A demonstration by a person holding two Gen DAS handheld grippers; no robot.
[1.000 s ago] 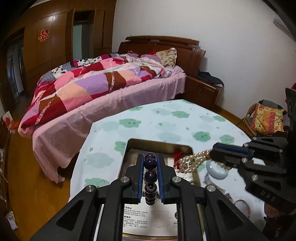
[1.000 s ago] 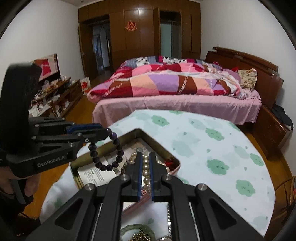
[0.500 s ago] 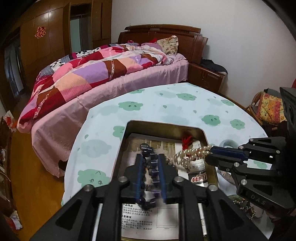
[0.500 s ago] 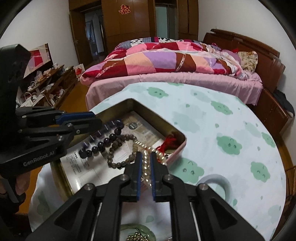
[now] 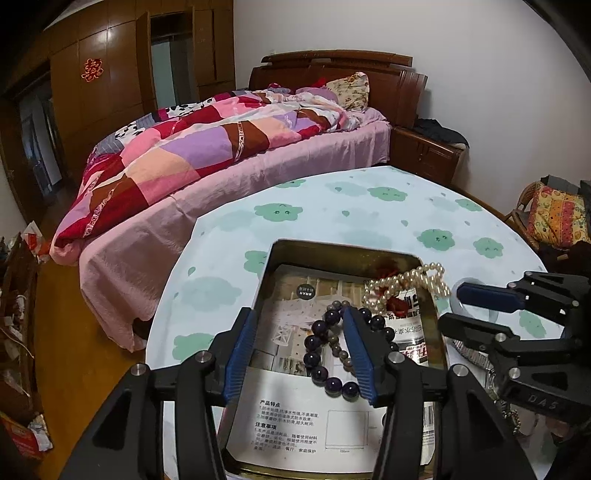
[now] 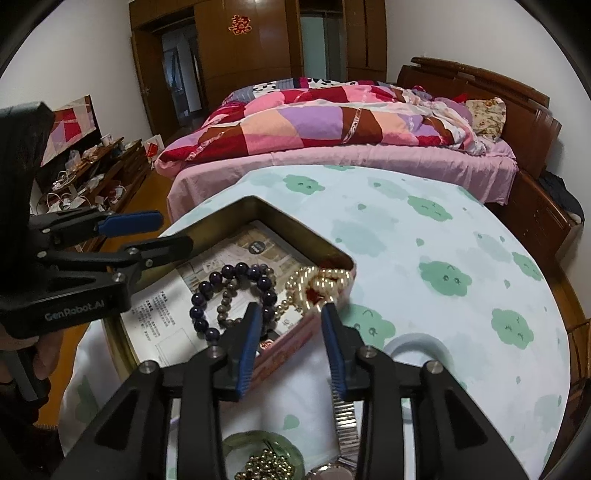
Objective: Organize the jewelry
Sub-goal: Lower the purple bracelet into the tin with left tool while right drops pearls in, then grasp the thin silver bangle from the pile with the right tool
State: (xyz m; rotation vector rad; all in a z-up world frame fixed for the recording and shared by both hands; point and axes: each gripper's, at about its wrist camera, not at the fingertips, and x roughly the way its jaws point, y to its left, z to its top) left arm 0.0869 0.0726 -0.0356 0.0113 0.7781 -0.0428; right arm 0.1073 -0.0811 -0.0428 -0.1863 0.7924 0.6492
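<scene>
Bare cloth across the far half of the table (image 6: pixel 424 236), open to a reach. Near side crowded: tin (image 6: pixel 310 242) with raised walls, purple beads (image 6: pixel 236 291) and pearls (image 6: pixel 317 282) heaped toward its right corner, paper floor left of them free. Left gripper (image 6: pixel 170 230) over the tin's left edge, right gripper (image 6: pixel 291 343) over its near wall, both opening, nothing pinched. Green dish (image 6: pixel 236 443) and watch band (image 6: pixel 345 421) closest in.

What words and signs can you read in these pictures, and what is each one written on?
"GenRobot.AI": side of the left gripper, right wrist view.
"DAS": body of the right gripper, left wrist view.
"产品特点" and "注意事项": headings on the printed sheet in the tin box; the small lines under them are too small to read.
Red double-happiness sign: on the wardrobe door.
Red-and-white label in the tin: cut off, unreadable.
</scene>
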